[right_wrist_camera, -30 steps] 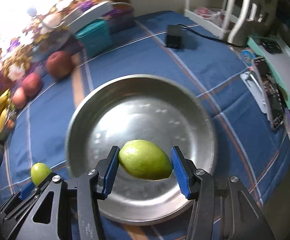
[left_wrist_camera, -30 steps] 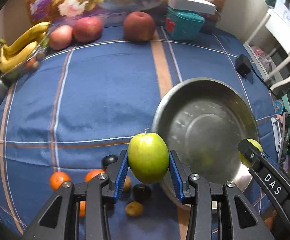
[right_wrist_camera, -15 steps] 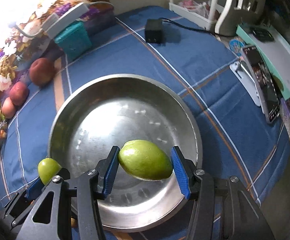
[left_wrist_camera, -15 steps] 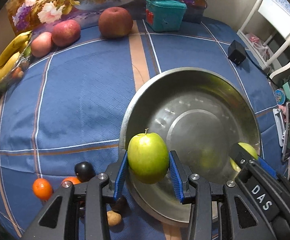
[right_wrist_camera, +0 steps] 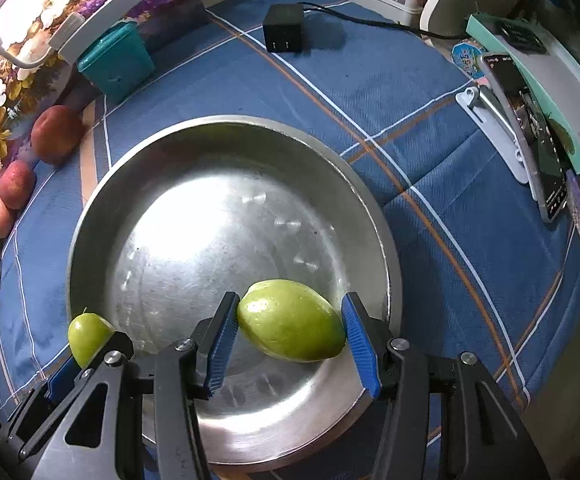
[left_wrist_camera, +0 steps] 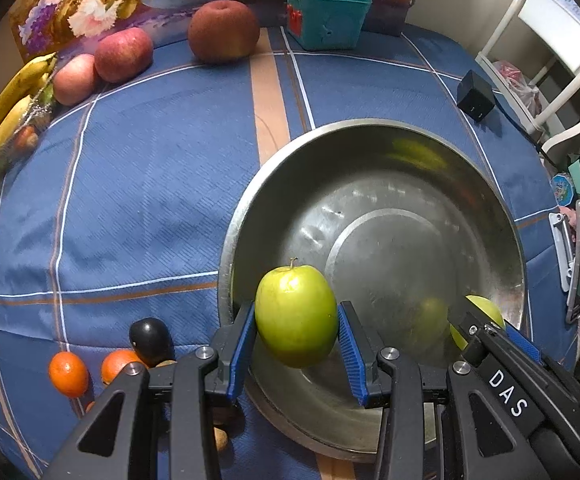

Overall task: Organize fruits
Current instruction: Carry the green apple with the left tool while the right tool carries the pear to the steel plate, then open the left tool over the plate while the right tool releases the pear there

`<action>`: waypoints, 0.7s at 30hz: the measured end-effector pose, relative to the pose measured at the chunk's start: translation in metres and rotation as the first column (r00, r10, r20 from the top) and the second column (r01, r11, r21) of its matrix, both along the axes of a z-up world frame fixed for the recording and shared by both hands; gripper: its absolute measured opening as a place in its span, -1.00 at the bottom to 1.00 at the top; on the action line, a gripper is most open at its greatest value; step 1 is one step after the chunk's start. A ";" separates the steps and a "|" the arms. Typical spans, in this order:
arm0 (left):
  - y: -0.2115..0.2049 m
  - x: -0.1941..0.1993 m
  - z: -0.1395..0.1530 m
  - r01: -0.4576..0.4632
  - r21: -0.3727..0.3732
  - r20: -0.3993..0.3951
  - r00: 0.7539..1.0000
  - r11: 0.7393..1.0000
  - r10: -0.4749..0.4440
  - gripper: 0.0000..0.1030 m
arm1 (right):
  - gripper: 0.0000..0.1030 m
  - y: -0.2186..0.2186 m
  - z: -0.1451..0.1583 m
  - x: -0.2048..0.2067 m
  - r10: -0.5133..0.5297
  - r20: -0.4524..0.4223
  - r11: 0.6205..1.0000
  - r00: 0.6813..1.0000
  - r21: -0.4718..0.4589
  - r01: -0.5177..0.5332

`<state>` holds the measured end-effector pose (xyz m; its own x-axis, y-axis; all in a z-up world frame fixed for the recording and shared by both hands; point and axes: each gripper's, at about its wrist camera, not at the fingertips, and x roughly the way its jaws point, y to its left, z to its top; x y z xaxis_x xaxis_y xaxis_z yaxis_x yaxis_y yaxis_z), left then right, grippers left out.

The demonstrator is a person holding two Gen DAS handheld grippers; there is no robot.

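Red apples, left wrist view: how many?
3, all along the far edge of the blue tablecloth: one dark red apple left of the teal box, two lighter ones beside the bananas. None looks hidden.

Lamp glare whitens the steel bowl (right_wrist_camera: 194, 216); fisheye edges darken.

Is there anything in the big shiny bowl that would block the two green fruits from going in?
Nothing visible does. The metal bowl looks empty inside, and the green apple in the left gripper and the oval green fruit in the right gripper already hang over it.
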<state>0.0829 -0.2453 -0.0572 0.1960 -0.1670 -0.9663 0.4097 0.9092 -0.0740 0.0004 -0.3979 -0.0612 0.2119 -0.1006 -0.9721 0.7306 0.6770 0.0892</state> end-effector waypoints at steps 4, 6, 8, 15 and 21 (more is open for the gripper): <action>0.001 0.001 -0.001 -0.002 -0.006 -0.005 1.000 1.000 0.002 -0.16 | 0.06 -0.001 -0.001 -0.001 -0.004 -0.005 1.000 1.000 0.001 0.004; 0.001 0.001 -0.001 0.000 -0.010 -0.011 1.000 1.000 0.000 -0.15 | 0.05 0.000 -0.002 -0.002 -0.004 -0.001 1.000 1.000 0.008 0.004; 0.003 0.001 0.001 0.001 -0.014 -0.011 1.000 1.000 -0.001 -0.13 | 0.06 -0.001 -0.005 0.003 -0.003 0.001 1.000 1.000 0.013 0.003; 0.007 0.001 0.014 -0.004 -0.035 0.006 1.000 0.999 0.005 -0.07 | 0.08 -0.001 0.005 0.001 -0.004 0.026 1.000 1.000 -0.015 0.004; 0.016 0.000 0.025 -0.025 -0.038 0.036 0.999 0.999 0.026 -0.03 | 0.08 -0.001 0.016 -0.002 -0.006 0.040 0.999 0.999 -0.035 0.007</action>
